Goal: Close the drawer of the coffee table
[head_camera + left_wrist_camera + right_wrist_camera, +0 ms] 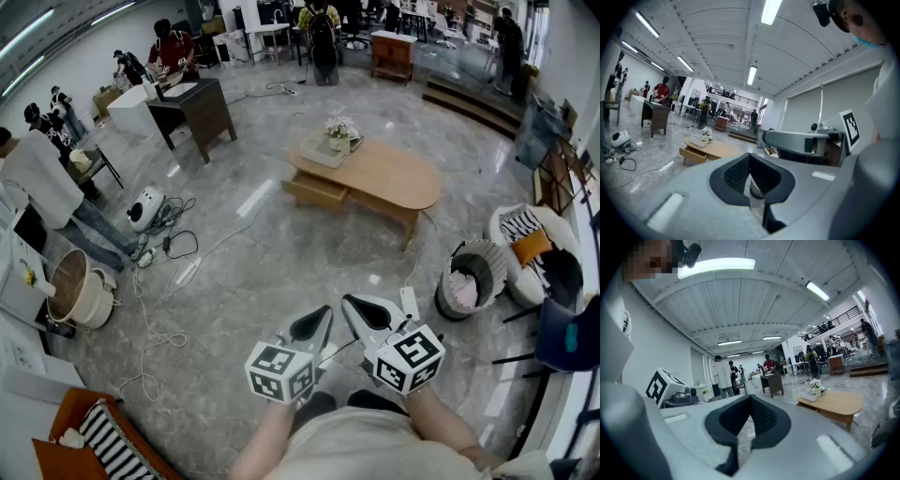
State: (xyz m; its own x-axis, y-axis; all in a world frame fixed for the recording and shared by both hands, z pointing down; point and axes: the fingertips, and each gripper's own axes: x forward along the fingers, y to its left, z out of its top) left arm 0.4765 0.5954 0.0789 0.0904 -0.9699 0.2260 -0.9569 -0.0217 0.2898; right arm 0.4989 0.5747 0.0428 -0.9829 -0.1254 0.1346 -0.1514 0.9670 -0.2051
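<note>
Drawer (317, 191) one, open, left gripper (323, 314), right gripper (350, 304)

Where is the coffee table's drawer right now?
In the head view, upper centre: the drawer sticks out open from the picture-left end of the coffee table, just below the flower tray on top.

Bright, even light from ceiling tube lamps (716, 266), which are blown out. No hard shadows, just a soft one under the coffee table (384, 178). The polished floor (281, 272) throws white glare streaks near the table's left end. Heavy fisheye bend in all views, with a dark vignette ring in both gripper views. Left gripper (750, 157) and right gripper (751, 399) bodies are soft up close; the far hall is sharper.
</note>
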